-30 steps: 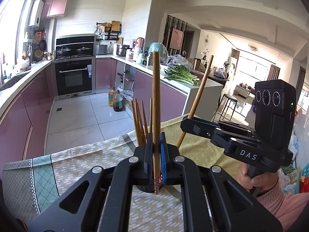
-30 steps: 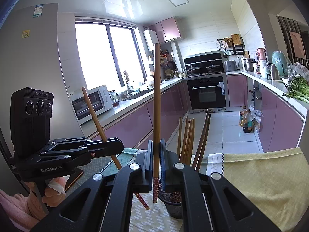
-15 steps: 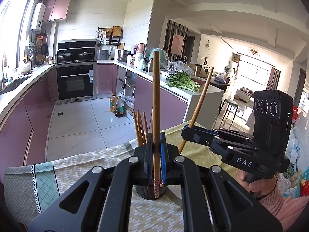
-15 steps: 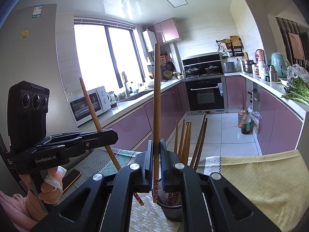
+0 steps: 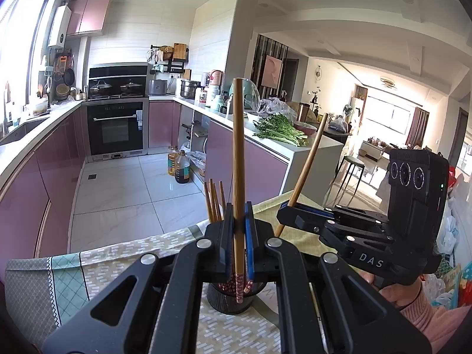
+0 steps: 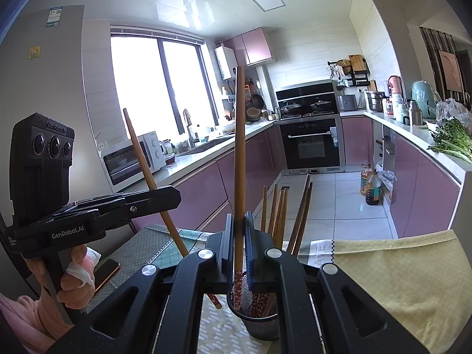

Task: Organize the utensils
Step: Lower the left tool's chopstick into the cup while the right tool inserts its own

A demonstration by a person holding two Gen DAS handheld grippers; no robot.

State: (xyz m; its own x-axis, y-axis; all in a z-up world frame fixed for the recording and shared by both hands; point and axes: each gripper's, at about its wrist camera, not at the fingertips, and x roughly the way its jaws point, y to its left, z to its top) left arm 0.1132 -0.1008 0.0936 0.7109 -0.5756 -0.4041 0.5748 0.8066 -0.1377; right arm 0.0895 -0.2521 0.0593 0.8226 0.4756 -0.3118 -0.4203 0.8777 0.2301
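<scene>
My left gripper [image 5: 238,236] is shut on an upright wooden chopstick [image 5: 238,162] whose patterned lower end hangs at the black mesh holder [image 5: 230,298]. Several chopsticks [image 5: 214,200] stand in that holder. To the right, my right gripper [image 5: 287,215] is shut on a slanted chopstick [image 5: 306,171]. In the right wrist view, the right gripper [image 6: 239,236] clamps its chopstick [image 6: 239,162] upright over the holder [image 6: 259,324], which has several chopsticks [image 6: 280,212] in it. The left gripper [image 6: 174,197] holds its chopstick [image 6: 147,171] tilted, with the lower end just left of the holder's rim.
The holder stands on a table with a yellow cloth [image 6: 398,265] and a green patterned cloth [image 5: 67,277]. A phone [image 6: 106,268] lies at the left. A person's hand [image 6: 73,283] grips each handle. Pink kitchen cabinets [image 5: 38,183] and a tiled floor lie beyond the table edge.
In the right wrist view the left gripper and its chopstick have drifted slightly up and left. The right gripper has kept still. Both grips are unchanged.
</scene>
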